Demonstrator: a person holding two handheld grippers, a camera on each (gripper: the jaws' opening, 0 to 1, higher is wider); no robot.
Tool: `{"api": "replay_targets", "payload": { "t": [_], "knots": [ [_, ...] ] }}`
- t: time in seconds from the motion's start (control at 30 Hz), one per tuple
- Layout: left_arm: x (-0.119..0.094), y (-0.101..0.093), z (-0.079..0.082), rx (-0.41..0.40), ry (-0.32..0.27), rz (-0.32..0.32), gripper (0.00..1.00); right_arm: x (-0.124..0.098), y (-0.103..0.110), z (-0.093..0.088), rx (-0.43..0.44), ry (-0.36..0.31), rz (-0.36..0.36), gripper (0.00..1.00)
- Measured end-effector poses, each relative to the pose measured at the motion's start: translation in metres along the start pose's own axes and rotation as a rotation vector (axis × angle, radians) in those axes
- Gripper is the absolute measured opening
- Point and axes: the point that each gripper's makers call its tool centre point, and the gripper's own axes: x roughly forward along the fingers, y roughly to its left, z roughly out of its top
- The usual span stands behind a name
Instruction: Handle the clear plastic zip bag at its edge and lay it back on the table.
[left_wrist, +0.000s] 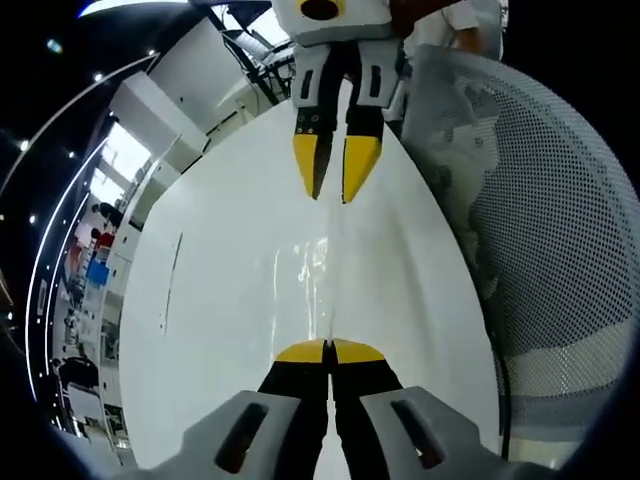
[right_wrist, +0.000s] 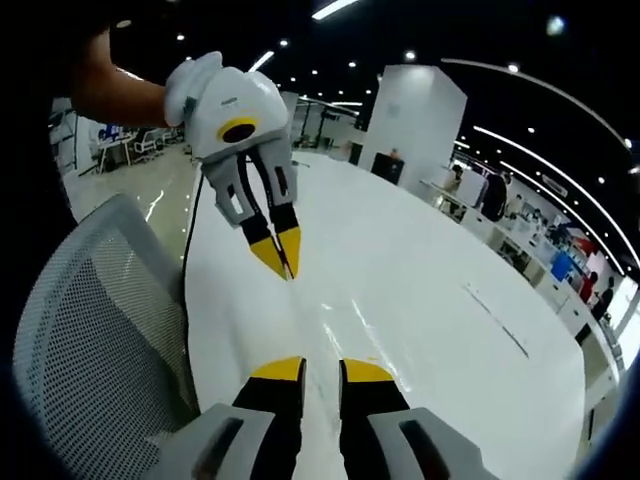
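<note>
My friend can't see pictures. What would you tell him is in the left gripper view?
The left gripper, yellow-tipped jaws shut, pinches one edge of a clear plastic zip bag stretched above a white table. The right gripper faces it from the far end at the bag's other edge. A grey mesh chair stands beside the table.

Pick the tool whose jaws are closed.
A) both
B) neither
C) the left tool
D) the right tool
C: in the left gripper view the left tool has its yellow tips pressed together on the edge of the clear zip bag, while the right tool shows a plain gap between its jaws.
</note>
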Motion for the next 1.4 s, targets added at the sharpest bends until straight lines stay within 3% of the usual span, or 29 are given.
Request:
{"api": "replay_targets", "payload": {
  "t": [0.27,0.53,0.67,0.83,0.97,1.13,1.2,1.3,1.4],
  "knots": [
    [-0.003,-0.002,0.008,0.004,-0.007,0.005,0.0,0.014,0.007,-0.006,-0.058,0.038,0.037,0.09],
    [-0.004,-0.009,0.022,0.029,-0.045,-0.001,0.0,0.017,0.014,-0.008,-0.045,0.049,0.058,0.07],
    [-0.001,-0.011,0.024,0.058,-0.036,-0.007,0.0,0.019,0.018,-0.01,-0.046,0.054,0.067,0.07],
    [-0.003,-0.015,0.037,0.061,-0.081,-0.02,0.0,0.021,0.018,-0.009,-0.037,0.05,0.06,0.0],
    [-0.001,-0.012,0.035,0.049,-0.07,-0.01,0.0,0.022,0.018,-0.01,-0.045,0.058,0.053,0.0],
    [-0.011,-0.011,0.059,-0.003,-0.168,0.012,0.01,0.021,0.011,-0.009,-0.028,0.057,0.024,0.0],
    [-0.015,-0.01,0.064,0.001,-0.174,0.021,0.03,0.02,0.01,-0.01,-0.023,0.059,0.021,0.0],
    [-0.021,-0.009,0.081,0.005,-0.232,0.032,0.11,0.02,0.007,-0.012,-0.024,0.07,0.009,0.0],
    [-0.023,-0.013,0.091,0.039,-0.246,0.027,0.1,0.019,0.006,-0.011,-0.014,0.069,0.005,0.0]
  ]
}}
